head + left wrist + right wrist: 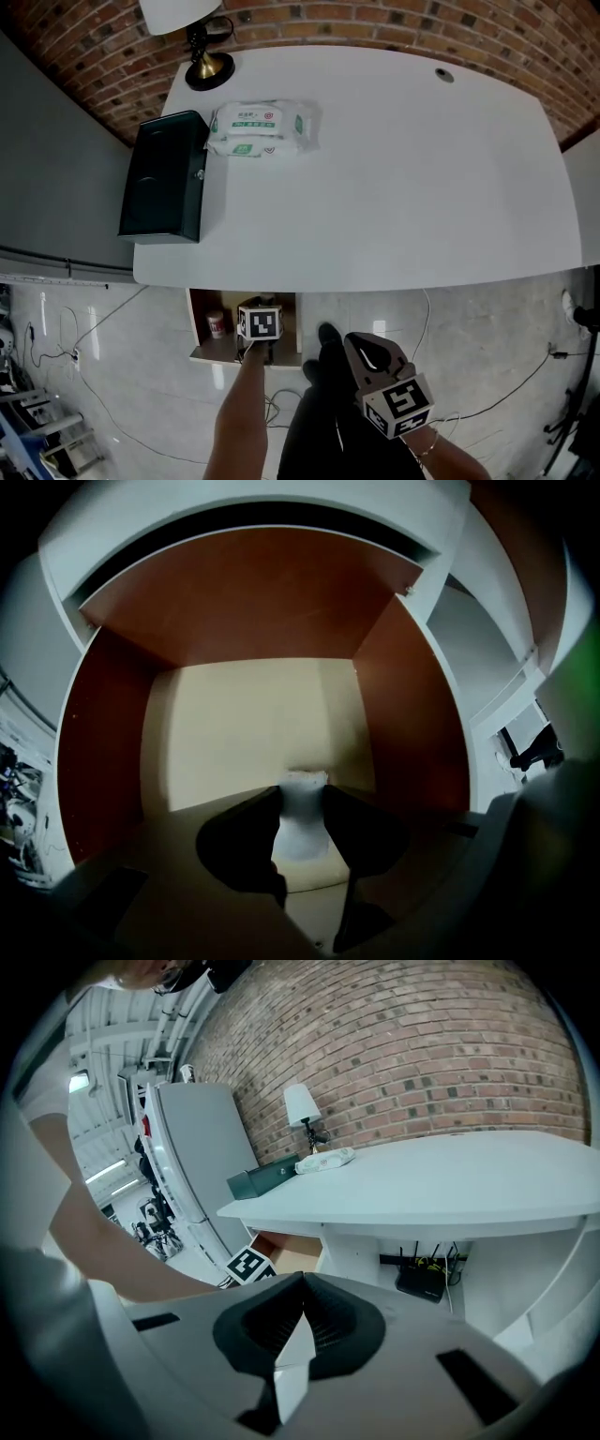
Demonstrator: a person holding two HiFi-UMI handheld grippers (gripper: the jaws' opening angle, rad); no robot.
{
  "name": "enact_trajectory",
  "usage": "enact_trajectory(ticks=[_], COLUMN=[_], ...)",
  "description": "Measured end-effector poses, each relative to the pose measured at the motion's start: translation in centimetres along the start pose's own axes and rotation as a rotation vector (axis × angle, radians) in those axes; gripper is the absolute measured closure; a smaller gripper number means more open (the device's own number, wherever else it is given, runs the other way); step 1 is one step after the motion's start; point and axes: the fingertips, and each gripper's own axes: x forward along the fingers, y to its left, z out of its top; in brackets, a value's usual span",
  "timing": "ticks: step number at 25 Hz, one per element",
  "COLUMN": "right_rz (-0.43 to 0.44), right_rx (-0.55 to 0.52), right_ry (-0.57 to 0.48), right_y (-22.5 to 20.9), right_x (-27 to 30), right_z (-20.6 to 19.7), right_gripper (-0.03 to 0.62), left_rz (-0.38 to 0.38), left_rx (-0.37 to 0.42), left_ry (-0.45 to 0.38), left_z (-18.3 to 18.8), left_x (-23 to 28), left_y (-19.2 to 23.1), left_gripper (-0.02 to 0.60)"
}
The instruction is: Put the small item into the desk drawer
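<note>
Left gripper (300, 797): jaws partway apart, apparently clamped on the small item (302, 834); the view is dim.
Small item: pale, upright between the jaws, above the open drawer's (234, 733) cream floor.
Right gripper (302, 1290): jaws together, empty.

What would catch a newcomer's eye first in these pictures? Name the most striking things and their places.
The broad white desk against the brick wall fills the head view. Below its front edge, the left gripper holds a small white item over the open drawer.
</note>
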Motion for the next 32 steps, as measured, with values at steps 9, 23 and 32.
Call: enact_trajectory(ticks=[9,23,32], right_rz=[0.006,0.045,0.110], right_rx=[0.003,-0.038,-0.122], right_ry=[0.016,-0.036,-0.080], right_y=[0.2,2.8,6.6], right_x=[0.0,-0.8,-2.2], right_z=[-0.6,3.2,6.1], right_gripper=[0.586,0.586,0.586], left_rz=[-0.010,0.025,0.057], left_rx=[0.046,-0.040,-0.134], left_ry=[0.013,-0.236,-0.436], left_z=[0.1,2.6,3.2], left_x=[0.6,-10.3,-21.7], left_y=[-0.4,1.9,2.5], left_gripper=[0.394,0.373,0.448])
